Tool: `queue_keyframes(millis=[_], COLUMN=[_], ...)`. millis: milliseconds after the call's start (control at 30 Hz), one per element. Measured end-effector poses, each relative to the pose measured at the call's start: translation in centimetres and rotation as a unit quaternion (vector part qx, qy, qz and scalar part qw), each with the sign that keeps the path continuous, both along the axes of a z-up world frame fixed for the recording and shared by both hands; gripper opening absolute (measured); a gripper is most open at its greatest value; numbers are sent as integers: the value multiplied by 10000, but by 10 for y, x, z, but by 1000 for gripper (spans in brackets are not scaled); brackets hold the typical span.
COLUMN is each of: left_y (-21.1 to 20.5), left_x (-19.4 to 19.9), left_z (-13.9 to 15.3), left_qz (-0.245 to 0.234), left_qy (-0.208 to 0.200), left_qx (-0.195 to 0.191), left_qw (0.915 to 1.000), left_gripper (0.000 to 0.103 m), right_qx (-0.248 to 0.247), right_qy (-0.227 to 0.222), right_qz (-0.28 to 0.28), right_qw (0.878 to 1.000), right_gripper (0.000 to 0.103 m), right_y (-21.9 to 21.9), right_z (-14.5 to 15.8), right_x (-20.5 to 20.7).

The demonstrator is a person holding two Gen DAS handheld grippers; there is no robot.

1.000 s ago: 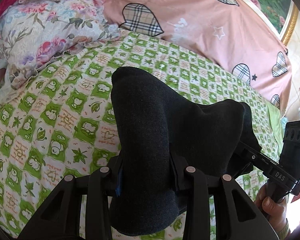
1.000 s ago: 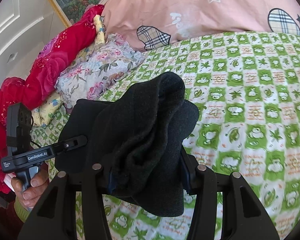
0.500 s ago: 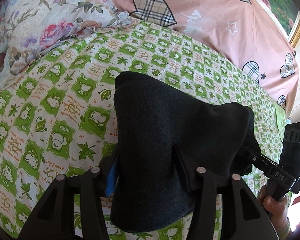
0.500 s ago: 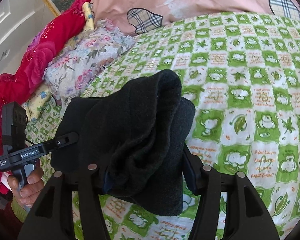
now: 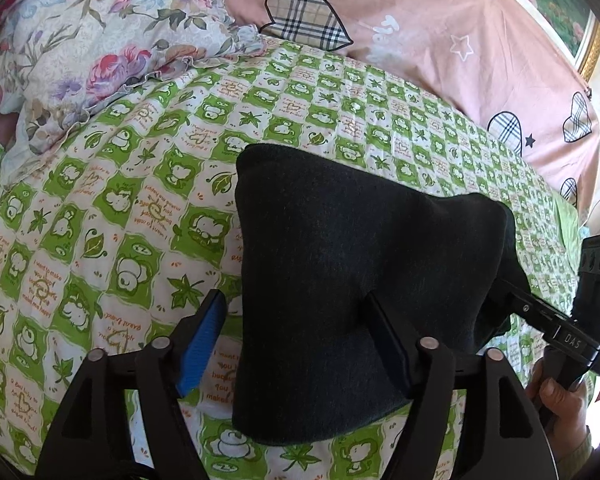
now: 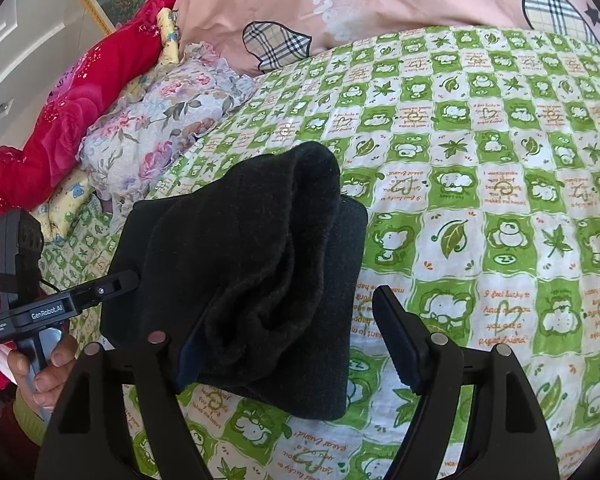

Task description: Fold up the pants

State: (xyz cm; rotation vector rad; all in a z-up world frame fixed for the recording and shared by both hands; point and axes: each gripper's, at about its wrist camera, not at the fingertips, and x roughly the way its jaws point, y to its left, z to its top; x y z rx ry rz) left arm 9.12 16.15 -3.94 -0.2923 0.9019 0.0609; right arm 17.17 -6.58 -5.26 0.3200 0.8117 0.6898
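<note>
Both grippers have their jaws spread. Seen from the left wrist, the left gripper stands open around the near end of the folded black pants; its blue-padded left finger is clear of the cloth with bedsheet showing in the gap, while its right finger presses into a dent in the fabric. Seen from the right wrist, the right gripper is likewise open; its left finger lies against the rolled edge of the pants, and its right finger stands apart from the cloth over bare sheet.

The pants are a thick, dark, fuzzy knit, folded into a compact bundle of several layers; from the right wrist a rounded roll sits on top of a flatter rectangular layer beneath; from the left wrist the bundle looks broad and smooth, with a raised far-left corner. It lies on the green-and-white checked bedsheet, near the near edge of the bed.

Farther off, a floral pillow rests at the far left, a pink quilt with plaid hearts runs along the far side, and a red blanket is heaped at the left in the right-wrist view.
</note>
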Motion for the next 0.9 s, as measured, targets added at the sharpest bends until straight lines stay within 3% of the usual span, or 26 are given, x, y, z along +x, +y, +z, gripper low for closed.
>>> queue_keyframes(millis=[667,900], left_y=[-13,-22], left_x=[-38,-55], left_z=[3,9], left_qz=[205,250], left_qy=[75,-11], left_qx=[366,704], left_qw=[9991,9972], left_gripper=[81,82], right_qx=[-335,-470], right_qy=[-356,-579], right_qz=[96,222], right_qw=[9988,9970], right_gripper=[97,101], right_y=[8,17], right_z=[18,23], right_x=[-50,-72])
